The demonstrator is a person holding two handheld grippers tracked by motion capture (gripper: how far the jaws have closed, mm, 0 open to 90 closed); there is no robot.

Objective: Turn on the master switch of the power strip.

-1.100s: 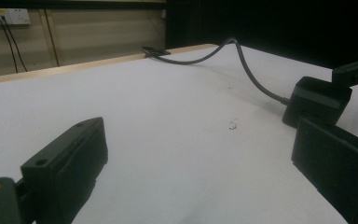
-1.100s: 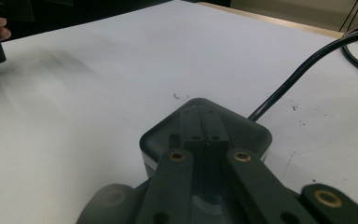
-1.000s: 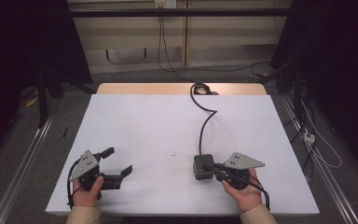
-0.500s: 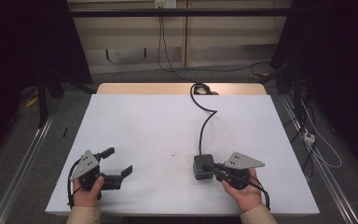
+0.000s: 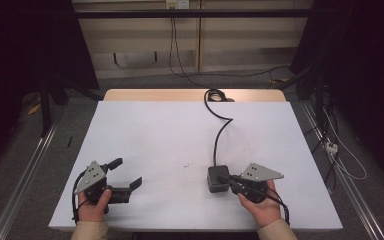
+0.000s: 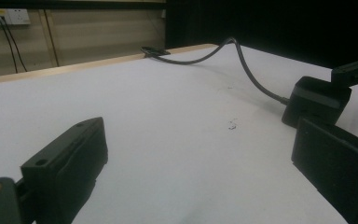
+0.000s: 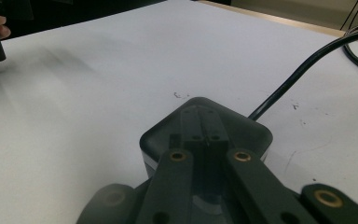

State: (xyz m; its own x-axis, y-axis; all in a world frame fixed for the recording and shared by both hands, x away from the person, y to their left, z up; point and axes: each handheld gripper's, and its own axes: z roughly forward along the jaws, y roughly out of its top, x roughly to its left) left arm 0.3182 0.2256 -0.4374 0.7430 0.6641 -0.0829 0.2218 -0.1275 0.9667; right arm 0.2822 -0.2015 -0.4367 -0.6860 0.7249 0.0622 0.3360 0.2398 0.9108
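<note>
Right claw (image 5: 225, 179) shut, over black box (image 5: 216, 178).

A white surface (image 5: 155, 135) is set in the middle of the room, with a strip of pale wood (image 5: 150, 95) exposed along its far edge. Grey floor (image 5: 80, 107) is seen around it. A beige panelled wall (image 5: 240, 47) is seen at the far side, and a white socket plate (image 5: 176, 4) is mounted high on it, from which dark cords (image 5: 173, 45) are hung. Black curtains (image 5: 25, 45) are hung at the left and right. Metal rails (image 5: 25, 175) are laid along both sides of the floor. A white power strip (image 5: 331, 147) is left on the floor at the right. The room is dimly lit.
</note>
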